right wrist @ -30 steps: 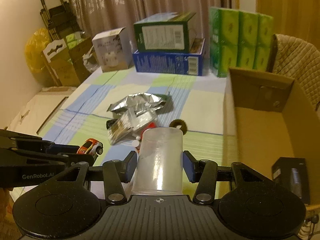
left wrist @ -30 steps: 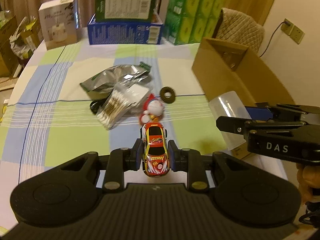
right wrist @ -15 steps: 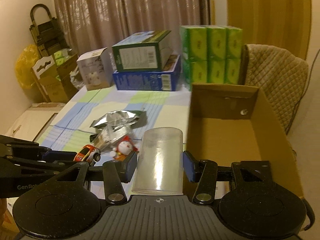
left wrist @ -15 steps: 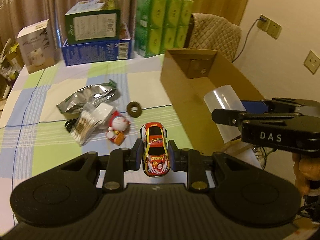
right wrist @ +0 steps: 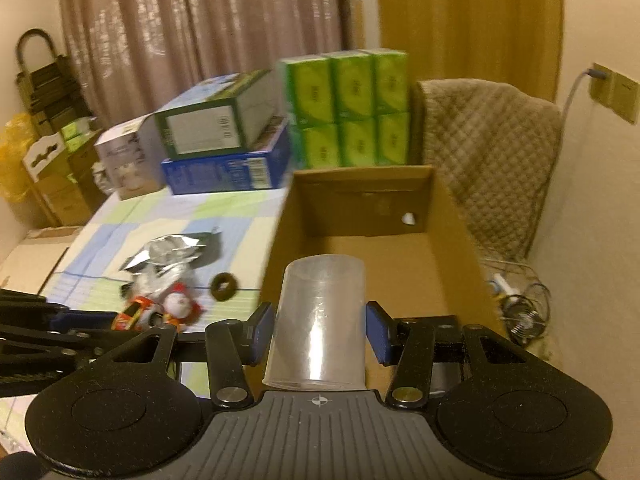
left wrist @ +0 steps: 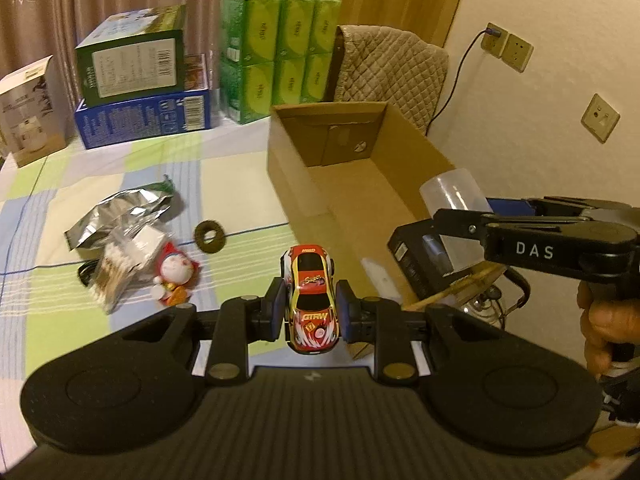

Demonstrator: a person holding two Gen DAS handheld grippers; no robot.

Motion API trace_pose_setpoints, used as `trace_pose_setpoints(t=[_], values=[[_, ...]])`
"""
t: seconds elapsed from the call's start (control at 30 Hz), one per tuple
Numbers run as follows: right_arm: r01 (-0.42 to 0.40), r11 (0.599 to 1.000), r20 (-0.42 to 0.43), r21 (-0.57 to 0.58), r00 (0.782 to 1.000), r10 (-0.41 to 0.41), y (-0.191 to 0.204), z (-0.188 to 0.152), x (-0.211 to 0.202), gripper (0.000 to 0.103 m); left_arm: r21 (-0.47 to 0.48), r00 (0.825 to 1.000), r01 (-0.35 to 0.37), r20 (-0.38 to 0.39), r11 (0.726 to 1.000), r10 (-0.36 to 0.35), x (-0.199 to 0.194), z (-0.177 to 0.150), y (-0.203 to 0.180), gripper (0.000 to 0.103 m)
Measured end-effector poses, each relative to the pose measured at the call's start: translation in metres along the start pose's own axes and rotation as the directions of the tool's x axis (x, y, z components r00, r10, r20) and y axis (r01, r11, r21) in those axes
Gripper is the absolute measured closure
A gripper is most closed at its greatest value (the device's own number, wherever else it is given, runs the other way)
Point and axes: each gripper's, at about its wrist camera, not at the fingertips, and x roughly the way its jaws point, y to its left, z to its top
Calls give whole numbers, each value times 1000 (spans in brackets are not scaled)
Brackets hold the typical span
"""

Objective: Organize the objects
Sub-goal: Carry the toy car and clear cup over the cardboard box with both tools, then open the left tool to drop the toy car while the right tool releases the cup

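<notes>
Checked cloth (left wrist: 132,160) covers the table beside an open box (left wrist: 360,184); left gripper (left wrist: 311,312) clamps a toy car (left wrist: 311,300), right gripper (right wrist: 318,330) clamps a clear cup (right wrist: 320,320) over the box

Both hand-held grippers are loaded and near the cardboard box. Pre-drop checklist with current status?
1. Left hand-held gripper clamped on the toy car: ok, pads press both sides.
2. Right hand-held gripper clamped on the clear cup: ok.
3. Cardboard box open on top: ok.
4. Landing room in the box: ok, floor mostly bare; a black box lies at the near end.
5. Cup over the box opening: ok in the right wrist view.
6. Car over the box opening: not ok, it sits left of the near wall, above the tablecloth.
</notes>
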Motion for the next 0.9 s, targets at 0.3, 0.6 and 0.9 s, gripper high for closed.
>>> trace_pose_setpoints(t=[0.3,0.6,0.9], values=[[52,997,-21,55,999,-51,-43,0,5,57,12,998,69,-15,998,-69,32,24,-33,81],[71,992,-35,101,997,-68,-69,-3,12,57,35,993,111,-40,993,-110,66,39,-55,81],[64,992,-37,108,998,-60,-71,-5,12,57,6,996,84,-15,996,-83,69,39,-42,59]])
